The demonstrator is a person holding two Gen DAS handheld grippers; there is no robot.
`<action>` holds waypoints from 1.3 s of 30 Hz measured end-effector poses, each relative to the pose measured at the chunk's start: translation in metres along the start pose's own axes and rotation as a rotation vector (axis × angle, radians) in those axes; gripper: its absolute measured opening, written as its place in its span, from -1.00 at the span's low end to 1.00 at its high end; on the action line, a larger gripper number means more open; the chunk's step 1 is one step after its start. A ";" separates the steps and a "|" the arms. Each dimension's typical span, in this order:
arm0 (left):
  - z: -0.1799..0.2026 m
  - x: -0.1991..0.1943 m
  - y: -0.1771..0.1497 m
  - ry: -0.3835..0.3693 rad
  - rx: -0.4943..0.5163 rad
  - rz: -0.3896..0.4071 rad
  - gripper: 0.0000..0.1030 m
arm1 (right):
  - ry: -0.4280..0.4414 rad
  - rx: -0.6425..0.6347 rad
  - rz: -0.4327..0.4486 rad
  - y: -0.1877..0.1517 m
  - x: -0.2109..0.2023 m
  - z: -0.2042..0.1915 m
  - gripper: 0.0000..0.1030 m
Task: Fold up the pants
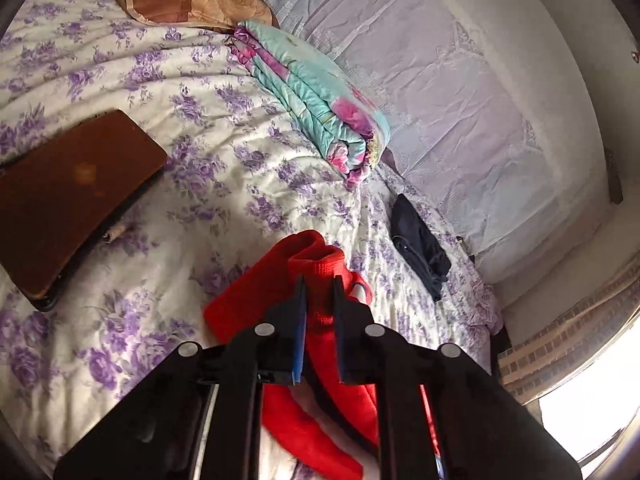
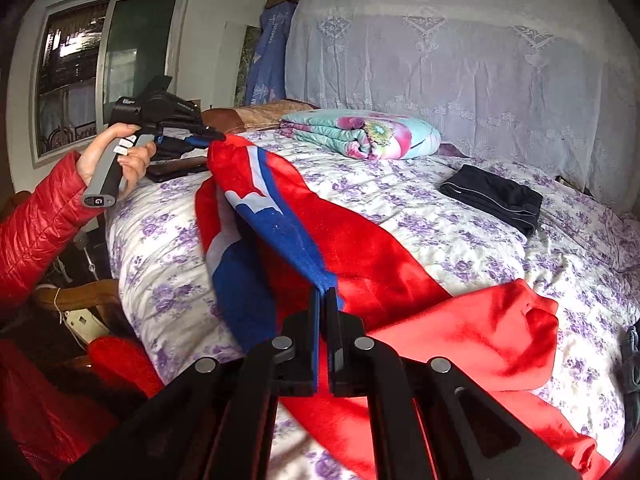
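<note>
Both ends pinched, pants stretched across the bed

Already we had the red pants (image 2: 360,248) lifted off the floral bed (image 2: 460,240), strung between our two tools. Our left gripper (image 1: 319,280) was clamped on a red knit cuff; our right gripper (image 2: 323,294) was pressed together on a blue edge. The long axis ran from right gripper away toward the left, so we judged the fold would bring those ends together, the rest trailing rightward.

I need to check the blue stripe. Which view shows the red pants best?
The right wrist view: the red pants stretch across the bed, stripe visible. The left wrist view shows only a bunched red end between its jaws.
</note>
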State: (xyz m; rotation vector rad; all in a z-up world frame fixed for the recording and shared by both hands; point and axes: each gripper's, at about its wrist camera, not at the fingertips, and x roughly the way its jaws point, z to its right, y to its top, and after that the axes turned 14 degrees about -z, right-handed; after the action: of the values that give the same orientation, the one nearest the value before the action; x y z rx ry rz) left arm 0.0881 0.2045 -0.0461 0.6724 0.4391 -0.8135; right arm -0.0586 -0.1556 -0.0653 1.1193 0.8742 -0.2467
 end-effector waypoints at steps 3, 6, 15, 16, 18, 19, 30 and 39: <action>-0.025 0.016 -0.009 0.090 -0.022 -0.061 -0.73 | 0.016 -0.012 -0.103 -0.014 0.028 -0.013 -0.93; -0.045 0.012 -0.018 0.094 -0.044 -0.049 -0.36 | 0.007 0.009 -0.106 -0.023 0.037 -0.015 -0.92; 0.025 -0.024 -0.051 0.012 0.177 0.038 0.38 | 0.102 0.087 -0.139 -0.014 0.031 -0.001 -0.84; 0.039 -0.008 -0.057 -0.008 0.247 -0.022 0.50 | 0.152 0.115 -0.133 -0.010 0.025 0.005 -0.56; 0.057 0.025 -0.069 -0.019 0.365 -0.103 0.66 | 0.173 0.206 -0.069 -0.001 0.002 0.023 0.25; 0.062 0.042 -0.072 0.008 0.398 -0.126 0.77 | 0.133 0.255 -0.035 0.004 -0.009 0.034 0.51; 0.060 0.087 -0.090 0.055 0.529 -0.121 0.90 | -0.179 0.648 -0.381 0.066 0.078 0.173 0.63; 0.059 0.086 -0.092 0.023 0.548 -0.129 0.90 | -0.133 0.712 -0.415 0.036 0.086 0.182 -0.68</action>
State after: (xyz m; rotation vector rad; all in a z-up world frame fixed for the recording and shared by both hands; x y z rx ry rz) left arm 0.0752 0.0732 -0.0899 1.1702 0.2799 -1.0621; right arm 0.1074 -0.2756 -0.0744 1.5396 0.9177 -1.0246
